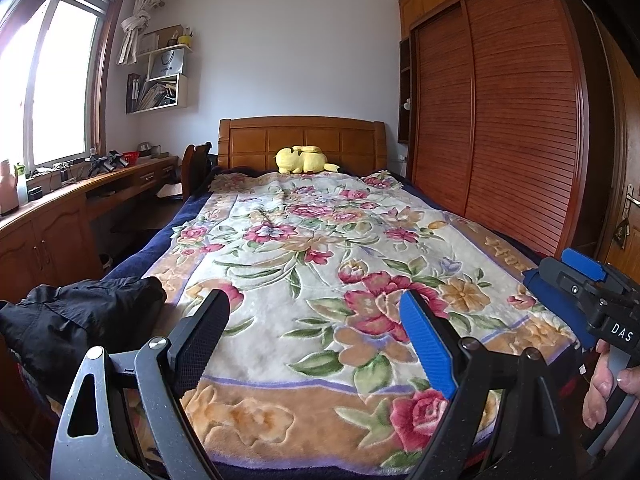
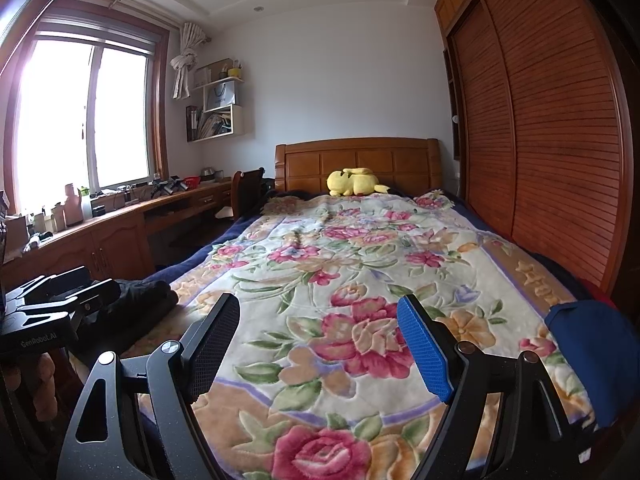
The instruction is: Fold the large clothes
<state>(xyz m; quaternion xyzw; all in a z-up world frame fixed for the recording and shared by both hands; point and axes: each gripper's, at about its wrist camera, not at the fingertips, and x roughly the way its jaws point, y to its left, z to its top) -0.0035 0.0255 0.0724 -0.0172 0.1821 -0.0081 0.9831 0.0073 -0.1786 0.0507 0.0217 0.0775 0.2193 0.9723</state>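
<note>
A crumpled black garment lies at the bed's near left edge; it also shows in the right wrist view. A folded blue cloth lies at the near right edge, partly hidden behind the right gripper in the left wrist view. My left gripper is open and empty above the floral blanket, right of the black garment. My right gripper is open and empty over the blanket, left of the blue cloth. Each gripper's body shows in the other's view.
A yellow plush toy lies by the wooden headboard. A wooden wardrobe runs along the right of the bed. A cluttered desk and a chair stand under the window at left.
</note>
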